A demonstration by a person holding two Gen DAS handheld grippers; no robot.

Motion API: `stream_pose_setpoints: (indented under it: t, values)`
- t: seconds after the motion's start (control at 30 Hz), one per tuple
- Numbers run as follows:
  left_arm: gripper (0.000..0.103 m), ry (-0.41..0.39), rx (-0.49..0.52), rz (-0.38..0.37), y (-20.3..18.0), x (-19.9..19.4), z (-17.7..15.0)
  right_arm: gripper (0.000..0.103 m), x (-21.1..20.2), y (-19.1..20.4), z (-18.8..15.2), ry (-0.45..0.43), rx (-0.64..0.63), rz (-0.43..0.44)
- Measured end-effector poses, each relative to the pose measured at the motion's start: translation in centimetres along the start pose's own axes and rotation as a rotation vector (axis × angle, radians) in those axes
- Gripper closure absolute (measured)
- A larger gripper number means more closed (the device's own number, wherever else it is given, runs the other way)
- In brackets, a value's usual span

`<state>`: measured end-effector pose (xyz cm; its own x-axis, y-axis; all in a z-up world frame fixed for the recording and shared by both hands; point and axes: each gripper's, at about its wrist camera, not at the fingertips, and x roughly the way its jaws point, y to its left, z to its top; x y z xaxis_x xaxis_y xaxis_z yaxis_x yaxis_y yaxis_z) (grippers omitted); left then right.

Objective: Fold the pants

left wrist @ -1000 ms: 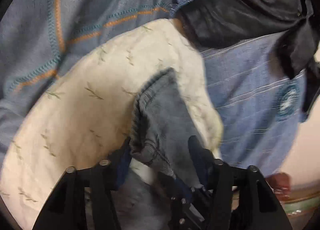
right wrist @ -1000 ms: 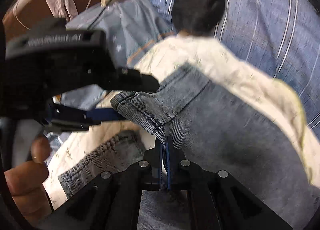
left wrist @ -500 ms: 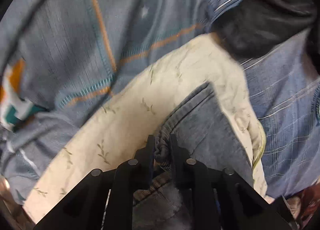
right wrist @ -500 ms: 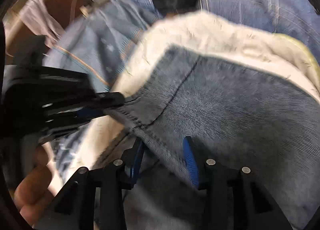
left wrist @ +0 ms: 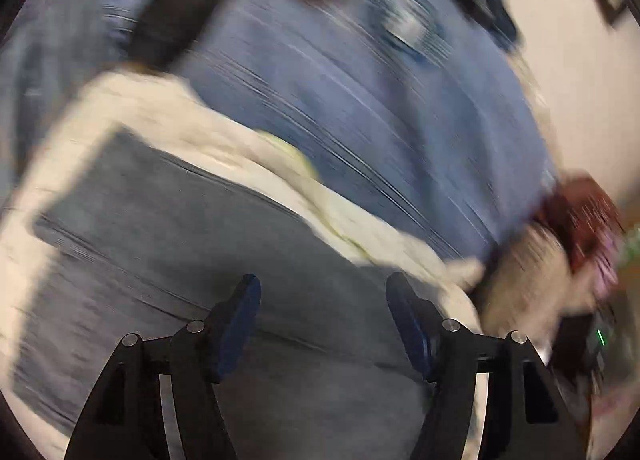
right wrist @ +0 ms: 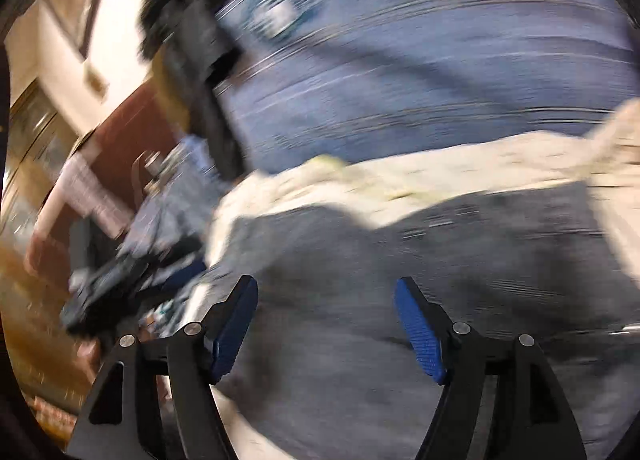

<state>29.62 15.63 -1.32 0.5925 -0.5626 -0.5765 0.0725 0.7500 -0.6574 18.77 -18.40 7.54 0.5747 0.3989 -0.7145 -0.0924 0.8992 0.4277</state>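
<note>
- Both wrist views are heavily motion-blurred, so we stick to coarse facts.
- Left gripper (left wrist: pixel 322 292): fingers spread wide, blue pads (left wrist: pixel 240 316) well apart, nothing between them.
- Right gripper (right wrist: pixel 326 294): same, wide apart and holding nothing; its ribbed blue pads (right wrist: pixel 420 332) are clear of fabric.
- Grey-blue denim pants (left wrist: pixel 168 244) lie flat as a roughly rectangular slab on the cream sheet with small leaf print (left wrist: pixel 168 112).
- In the left view we see the pants beyond and below the fingertips, filling the lower-left and centre; one squared corner points to the upper left, and a straight edge runs diagonally toward the right finger.
- In the right view the pants (right wrist: pixel 460 260) fill the lower centre and right, spanning the gap between the fingers and extending beyond it; the cream sheet (right wrist: pixel 400 184) borders the far edge.
- We cannot tell whether either set of fingertips touches the denim; blur hides the height.
- Beyond the sheet lies a blue striped cloth with a round teal patch (left wrist: pixel 360 100), also seen in the right view (right wrist: pixel 420 72).
- A dark garment (right wrist: pixel 200 60) sits at that cloth's left end in the right view.
</note>
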Motion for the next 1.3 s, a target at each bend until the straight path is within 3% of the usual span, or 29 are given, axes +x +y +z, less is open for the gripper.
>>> stream_pose_setpoints:
  t: [0.13,0.27,0.37,0.5,0.6,0.7,0.73,0.77,0.8,0.83,0.93,1.07,1.1,1.2,1.3]
  values:
    - [0.037,0.087,0.141,-0.032,-6.1,3.2,-1.2,0.027,-2.8,-6.9,1.8,-0.02,0.117,-0.086]
    - [0.037,0.139,0.157,-0.023,-8.2,6.9,-0.6,0.022,-2.3,-13.7,4.1,0.016,0.222,-0.187]
    - [0.038,0.145,0.075,-0.035,-7.5,9.3,-0.8,0.022,-0.4,-17.3,5.4,0.045,0.265,-0.237]
    - [0.038,0.129,0.086,0.025,-5.6,9.8,-1.4,0.023,3.6,-19.9,7.2,0.13,0.285,-0.312]
    - [0.038,0.132,0.049,0.002,-5.1,9.8,-1.9,0.023,6.9,-21.1,8.5,0.191,0.308,-0.358]
    - [0.038,0.14,0.072,0.008,-5.6,10.3,-2.1,0.027,9.6,-22.5,8.3,0.286,0.372,-0.331]
    - [0.038,0.141,0.079,0.01,-5.5,9.8,-2.4,0.034,9.7,-22.2,8.4,0.277,0.346,-0.372]
    - [0.038,0.144,0.082,0.008,-5.6,9.6,-2.6,0.07,9.7,-21.9,8.5,0.274,0.319,-0.402]
    - [0.038,0.149,0.082,0.004,-5.7,9.5,-2.7,0.093,9.4,-21.3,8.5,0.291,0.307,-0.424]
    - [0.038,0.153,0.081,-0.004,-5.8,9.5,-2.8,0.094,8.9,-21.0,8.4,0.285,0.32,-0.406]
    - [0.038,0.145,0.084,-0.019,-5.9,7.7,-2.8,0.094,4.5,-18.2,8.7,0.146,0.251,-0.359]
    - [0.038,0.136,0.079,-0.054,-6.6,6.1,-2.6,0.094,-4.1,-14.4,7.0,-0.076,0.208,-0.224]
    - [0.037,0.139,0.072,-0.074,-7.0,5.9,-2.5,0.094,-6.8,-13.6,5.4,-0.155,0.188,-0.218]
    - [0.036,0.154,0.061,-0.097,-7.5,4.9,-2.2,0.094,-10.4,-12.4,0.8,-0.274,0.192,-0.149]
    - [0.036,0.21,0.032,-0.116,-8.5,5.9,-1.3,0.094,-11.2,-11.1,-3.1,-0.341,0.15,-0.119]
